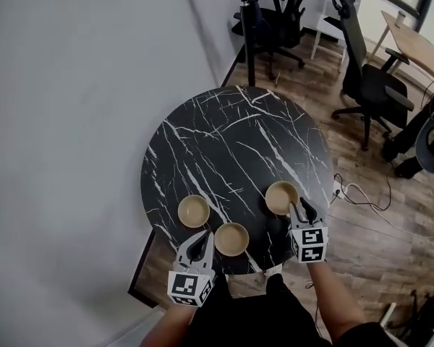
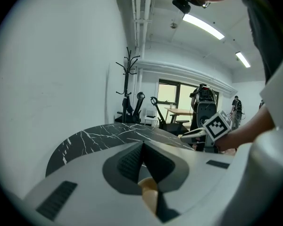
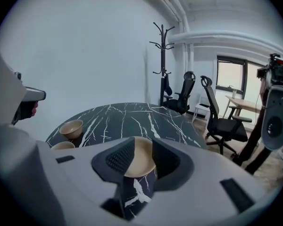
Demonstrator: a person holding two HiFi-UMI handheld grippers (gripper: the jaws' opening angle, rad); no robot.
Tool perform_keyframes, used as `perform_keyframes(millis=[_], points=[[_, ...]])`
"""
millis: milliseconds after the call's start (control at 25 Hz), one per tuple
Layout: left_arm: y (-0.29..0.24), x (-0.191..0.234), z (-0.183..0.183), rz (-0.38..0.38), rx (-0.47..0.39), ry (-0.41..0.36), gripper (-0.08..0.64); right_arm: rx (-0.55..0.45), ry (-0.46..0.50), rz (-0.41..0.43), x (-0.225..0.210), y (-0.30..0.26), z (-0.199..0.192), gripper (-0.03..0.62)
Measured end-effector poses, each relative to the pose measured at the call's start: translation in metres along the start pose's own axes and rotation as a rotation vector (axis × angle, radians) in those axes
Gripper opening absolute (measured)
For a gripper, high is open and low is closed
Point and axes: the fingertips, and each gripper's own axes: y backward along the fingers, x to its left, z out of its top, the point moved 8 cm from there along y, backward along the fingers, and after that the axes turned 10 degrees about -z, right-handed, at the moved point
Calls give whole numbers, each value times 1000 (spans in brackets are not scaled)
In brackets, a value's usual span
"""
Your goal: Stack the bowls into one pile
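Three tan bowls stand apart near the front edge of a round black marble table [image 1: 231, 143]: a left bowl [image 1: 194, 211], a middle bowl [image 1: 231, 238] and a right bowl [image 1: 281, 197]. My left gripper [image 1: 200, 243] is shut and empty, its tip just left of the middle bowl, whose rim [image 2: 148, 192] shows below the closed jaws [image 2: 142, 150]. My right gripper [image 1: 301, 210] is open at the near right rim of the right bowl. That bowl [image 3: 139, 163] shows through the gap of the right gripper [image 3: 139, 157], and the pads do not press on it.
A grey wall runs along the table's left. Behind the table stand a coat stand [image 1: 246, 27] and black office chairs [image 1: 369, 78]. A white cable [image 1: 362, 194] lies on the wooden floor at the right. A wooden desk [image 1: 412, 42] is at the far right.
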Motion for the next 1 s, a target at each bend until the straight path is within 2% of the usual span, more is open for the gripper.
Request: perform_keyframes(millis=[160,440,720,1000], points=[[3,6,-11,-8,27,2,12,102,-64,-37,-7,-20,-17,152],[-1,16,-9,-7,17,13,12,261,-222,-66,-10,-59,-42,183],[-3,27,-12,-11,26,-2,12,304,-264,-90,-11,-73,-50,187],[4,44,-5,21,14,-11,12,296,-303,-140,-9,-75,-51,120]])
